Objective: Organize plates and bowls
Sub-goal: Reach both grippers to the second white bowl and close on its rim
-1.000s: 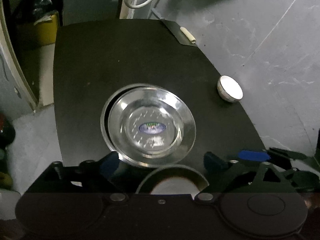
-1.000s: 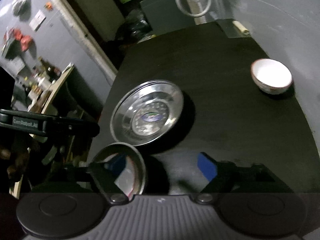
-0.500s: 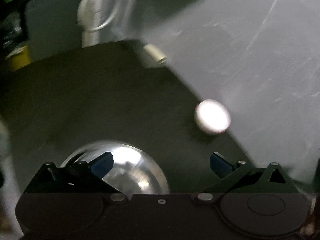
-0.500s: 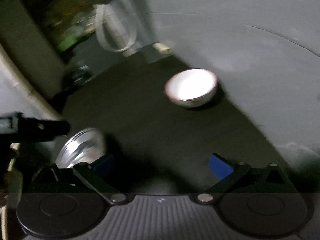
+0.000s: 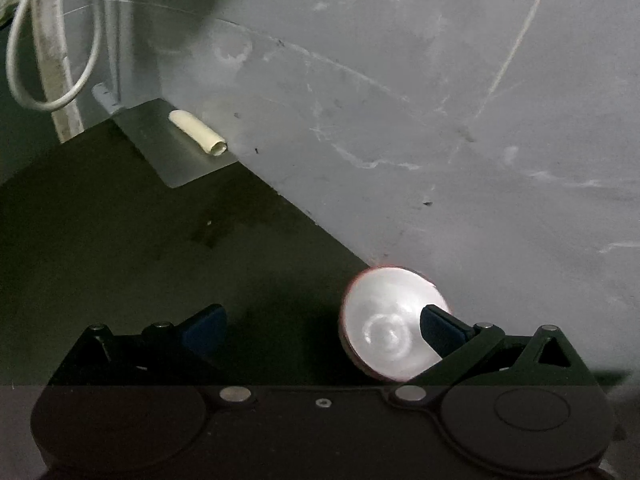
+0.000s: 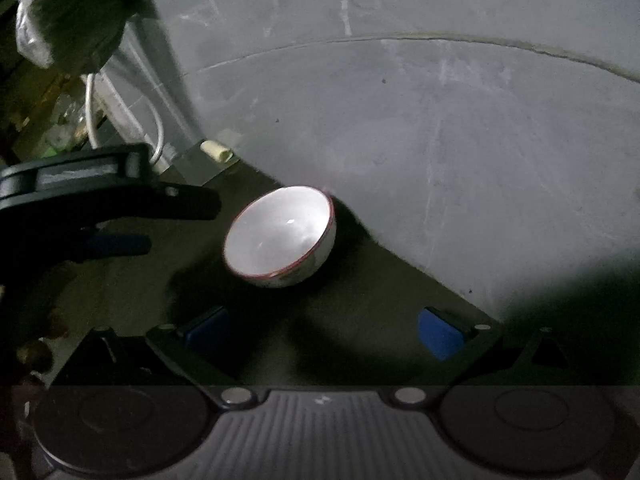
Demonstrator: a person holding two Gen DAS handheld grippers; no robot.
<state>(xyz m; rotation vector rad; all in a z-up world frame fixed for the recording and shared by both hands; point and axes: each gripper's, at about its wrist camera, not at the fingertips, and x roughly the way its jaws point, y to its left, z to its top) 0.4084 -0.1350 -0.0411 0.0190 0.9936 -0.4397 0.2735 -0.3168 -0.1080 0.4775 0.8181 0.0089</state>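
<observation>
Both grippers close in on the red-rimmed white bowl [image 6: 280,236] by the wall on the black table [image 5: 120,248]. Left gripper [image 5: 320,326] and right gripper [image 6: 320,330]: jaws apart, empty. Next, one jaw inside the rim.

white bowl [image 6: 280,236] close against grey wall [image 6: 440,140], dark table [image 6: 360,320] open in front

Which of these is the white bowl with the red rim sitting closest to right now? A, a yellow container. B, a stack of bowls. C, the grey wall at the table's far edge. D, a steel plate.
C: in the right wrist view the white bowl stands alone on the black table right beside the grey wall, with no plate or other bowl near it.
</observation>
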